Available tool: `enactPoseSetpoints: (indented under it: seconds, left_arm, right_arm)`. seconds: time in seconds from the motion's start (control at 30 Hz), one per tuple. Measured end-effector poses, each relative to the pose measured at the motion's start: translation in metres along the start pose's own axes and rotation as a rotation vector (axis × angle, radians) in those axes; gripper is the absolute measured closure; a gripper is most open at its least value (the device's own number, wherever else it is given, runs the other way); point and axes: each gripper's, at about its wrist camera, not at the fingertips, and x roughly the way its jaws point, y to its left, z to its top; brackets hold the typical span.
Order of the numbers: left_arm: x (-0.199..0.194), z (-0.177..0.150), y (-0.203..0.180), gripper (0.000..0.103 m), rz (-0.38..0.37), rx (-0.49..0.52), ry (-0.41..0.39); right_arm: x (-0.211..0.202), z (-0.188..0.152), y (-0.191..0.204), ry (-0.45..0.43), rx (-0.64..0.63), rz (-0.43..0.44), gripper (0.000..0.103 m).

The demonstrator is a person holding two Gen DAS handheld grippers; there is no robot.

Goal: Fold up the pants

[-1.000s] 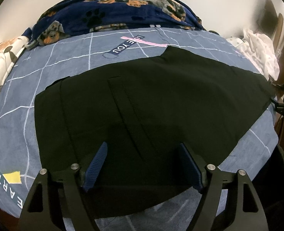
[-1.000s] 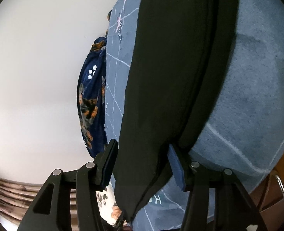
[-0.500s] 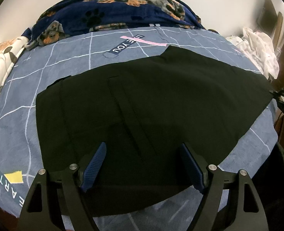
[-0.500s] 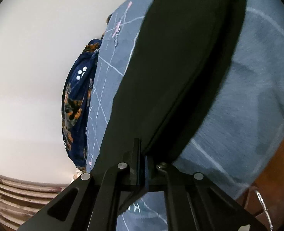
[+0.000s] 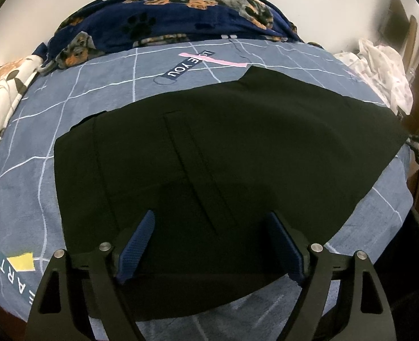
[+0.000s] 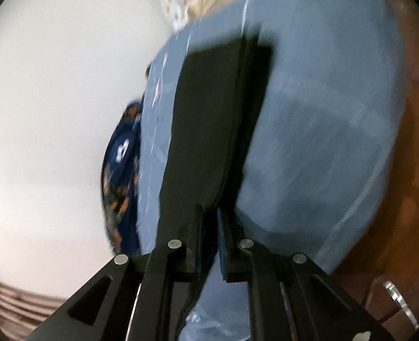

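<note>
Blue-padded fingers of the left gripper [image 5: 209,244] are held wide apart above the near edge of the black pants [image 5: 223,147]; the jaws have just been opening a little further, and no cloth is pinched between them, the fabric lying flat beneath. The pants are spread across a blue bedsheet [image 5: 25,187] crossed by white grid lines, with the waist end toward the left of this view and the legs running off to the right. Printed patches reading "YOU" and "ART" can be made out on the sheet. Beyond the pants, a navy blanket with a dog print [image 5: 169,20] is bunched against the wall, a white floral cloth [image 5: 2,91] is seen at the far left, and a pale crumpled heap [image 5: 379,68] lies at the right.

In the right wrist view, which is blurred, the right gripper [image 6: 209,227] is seen with its jaws a narrow gap apart, having just been opening after a full closing. The hem of the pants [image 6: 206,130] reaches down to the finger tips, but whether cloth is touched cannot be told through the blur. The bedsheet [image 6: 323,142] extends to the right, with brown wood [image 6: 414,170] past its edge.
</note>
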Motion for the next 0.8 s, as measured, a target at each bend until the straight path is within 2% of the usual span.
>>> enactPoseSetpoints:
  seconds: [0.1, 0.17, 0.27, 0.4, 0.5, 0.67, 0.8]
  left_arm:
    - [0.001, 0.0, -0.002, 0.019, 0.005, 0.009, 0.001]
    - [0.001, 0.0, -0.002, 0.018, 0.005, 0.012, 0.002]
    - [0.001, 0.0, -0.003, 0.017, 0.005, 0.012, 0.002]
    - [0.002, 0.0, -0.004, 0.015, 0.009, 0.018, 0.002]
    - [0.001, -0.001, -0.004, 0.015, 0.01, 0.02, 0.003]
    - [0.001, -0.001, -0.005, 0.015, 0.013, 0.023, 0.004]
    - [0.002, -0.001, -0.005, 0.015, 0.01, 0.02, 0.003]
  right_arm:
    - [-0.019, 0.025, -0.002, -0.084, -0.015, -0.035, 0.06]
    - [-0.025, 0.042, -0.005, -0.117, -0.013, -0.07, 0.053]
    - [-0.021, 0.058, -0.01, -0.111, 0.007, -0.072, 0.051]
    - [-0.014, 0.064, -0.004, -0.101, -0.007, -0.072, 0.034]
    - [-0.012, 0.061, 0.001, -0.107, -0.023, -0.079, 0.033]
    - [-0.017, 0.058, -0.002, -0.13, -0.001, -0.057, 0.034]
    - [-0.022, 0.056, 0.005, -0.155, -0.037, -0.027, 0.034]
